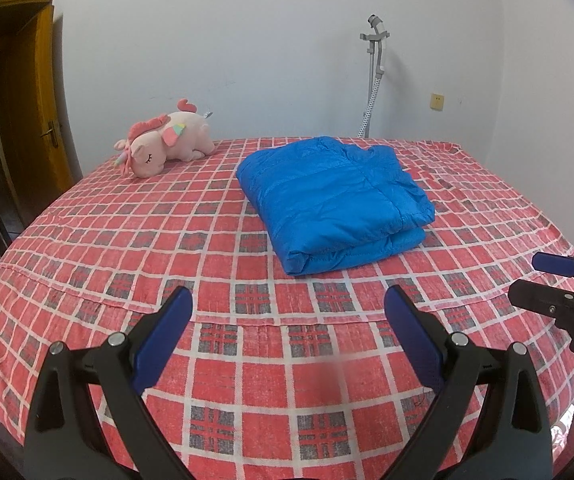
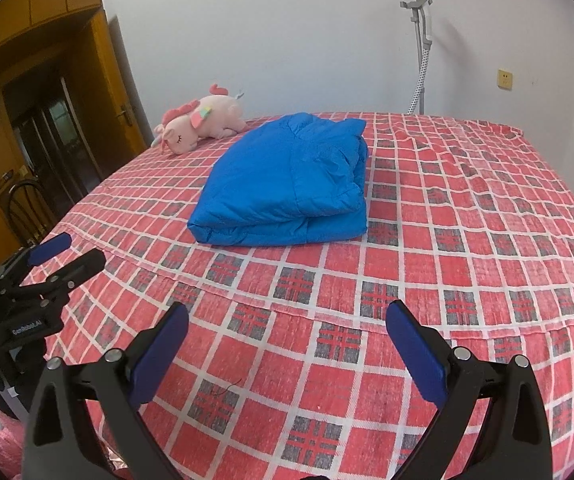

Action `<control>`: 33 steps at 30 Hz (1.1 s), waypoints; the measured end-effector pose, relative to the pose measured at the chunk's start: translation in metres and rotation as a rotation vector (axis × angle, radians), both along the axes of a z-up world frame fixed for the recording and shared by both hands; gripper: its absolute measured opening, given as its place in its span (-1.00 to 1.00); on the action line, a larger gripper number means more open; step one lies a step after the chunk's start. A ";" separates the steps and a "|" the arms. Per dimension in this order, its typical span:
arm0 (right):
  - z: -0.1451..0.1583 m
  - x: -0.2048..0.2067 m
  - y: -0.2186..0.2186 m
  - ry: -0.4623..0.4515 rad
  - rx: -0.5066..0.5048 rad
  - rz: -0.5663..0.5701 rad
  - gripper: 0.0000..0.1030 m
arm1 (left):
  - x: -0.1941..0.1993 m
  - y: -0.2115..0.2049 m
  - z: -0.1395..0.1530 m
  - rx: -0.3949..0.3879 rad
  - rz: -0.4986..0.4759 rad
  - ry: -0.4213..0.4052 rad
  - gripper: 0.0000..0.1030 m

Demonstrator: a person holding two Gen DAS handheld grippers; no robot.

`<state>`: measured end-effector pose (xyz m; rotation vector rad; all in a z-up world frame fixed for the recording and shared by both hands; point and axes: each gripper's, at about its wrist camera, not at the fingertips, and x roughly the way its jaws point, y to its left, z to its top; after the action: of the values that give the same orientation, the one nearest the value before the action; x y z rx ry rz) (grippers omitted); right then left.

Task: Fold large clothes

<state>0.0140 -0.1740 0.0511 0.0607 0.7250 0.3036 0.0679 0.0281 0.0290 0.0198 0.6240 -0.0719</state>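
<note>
A blue quilted jacket [image 1: 333, 204] lies folded into a thick rectangular bundle on the red plaid bed [image 1: 247, 364]; it also shows in the right wrist view [image 2: 287, 184]. My left gripper [image 1: 287, 300] is open and empty, hovering over the bed's near part, well short of the jacket. My right gripper [image 2: 287, 316] is open and empty too, also short of the jacket. The right gripper shows at the right edge of the left wrist view [image 1: 543, 276]. The left gripper shows at the left edge of the right wrist view [image 2: 67, 252].
A pink unicorn plush [image 1: 167, 140] lies at the bed's far left, near the wall; it also shows in the right wrist view [image 2: 199, 124]. A garment steamer pole [image 1: 373, 76] stands behind the bed. A wooden door [image 1: 47, 120] is at left, and a chair [image 2: 27, 208] beyond the bed.
</note>
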 end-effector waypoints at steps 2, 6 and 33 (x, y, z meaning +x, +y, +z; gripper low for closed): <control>0.000 0.000 0.000 -0.002 0.000 -0.001 0.92 | 0.000 0.000 0.000 0.001 0.001 0.000 0.86; 0.000 0.000 0.000 -0.003 0.001 0.000 0.92 | 0.000 -0.001 0.000 -0.001 0.001 0.000 0.86; 0.000 0.000 -0.001 -0.003 0.001 -0.002 0.92 | 0.003 0.003 -0.004 -0.005 -0.027 0.020 0.86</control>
<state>0.0145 -0.1754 0.0510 0.0618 0.7215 0.3024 0.0711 0.0311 0.0252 0.0230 0.6432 -0.0998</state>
